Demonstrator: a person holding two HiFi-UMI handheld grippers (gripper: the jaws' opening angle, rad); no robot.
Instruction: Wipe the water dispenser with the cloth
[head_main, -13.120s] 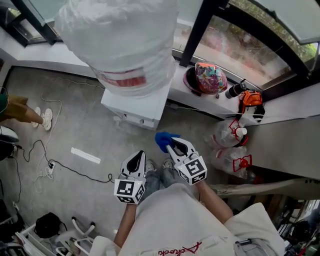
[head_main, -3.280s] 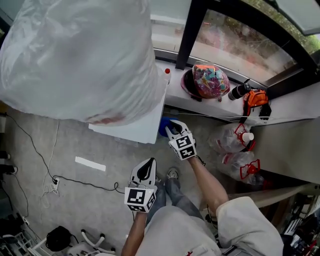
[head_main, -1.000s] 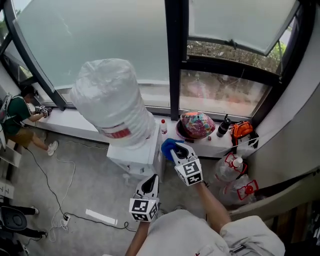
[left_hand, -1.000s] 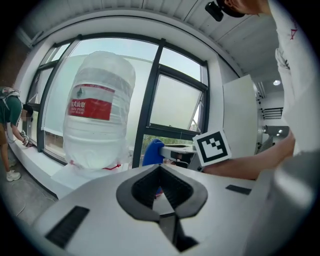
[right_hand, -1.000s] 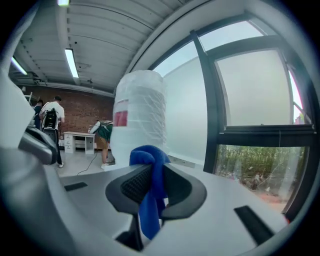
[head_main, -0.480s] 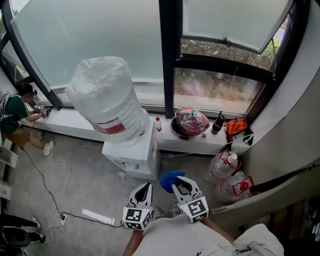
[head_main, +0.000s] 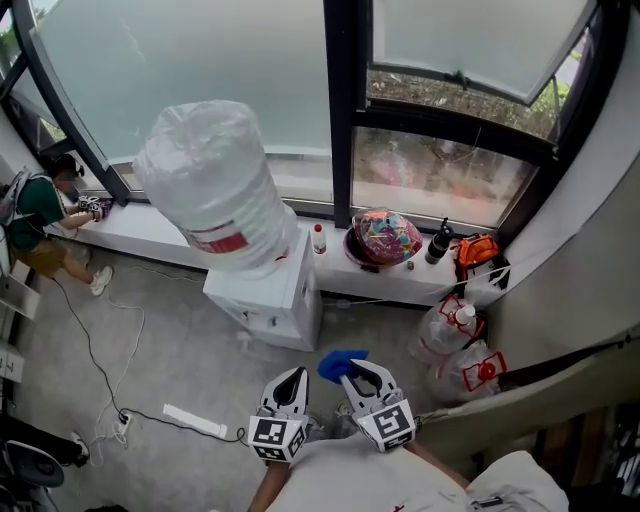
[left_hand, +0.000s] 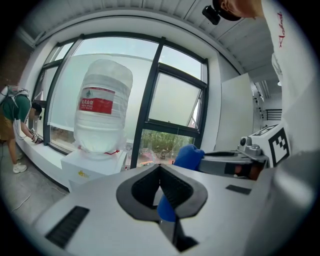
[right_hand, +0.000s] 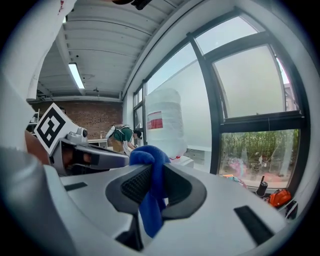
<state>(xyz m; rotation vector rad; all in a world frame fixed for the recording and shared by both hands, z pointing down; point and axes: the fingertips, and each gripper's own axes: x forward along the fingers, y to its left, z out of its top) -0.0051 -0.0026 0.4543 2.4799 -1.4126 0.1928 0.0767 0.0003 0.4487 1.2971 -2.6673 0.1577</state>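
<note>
Near bottom of head view, right gripper (head_main: 358, 374) clamps blue cloth (head_main: 338, 364) between jaws (cloth bunched up past pads). Left gripper (head_main: 291, 379) just beside it, jaws together, nothing held. Water dispenser (head_main: 275, 300) stands well apart, against window sill (head_main: 150, 228), plastic-wrapped bottle (head_main: 210, 185) on top.

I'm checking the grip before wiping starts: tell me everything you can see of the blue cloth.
The blue cloth is a soft, fleecy-looking rag, bunched into a rounded wad above the jaws, with a tail hanging below them. The right gripper is clamped on its middle, held low in front of the person. The cloth hangs in the air, short of the white water dispenser, and touches nothing else that shows.
</note>
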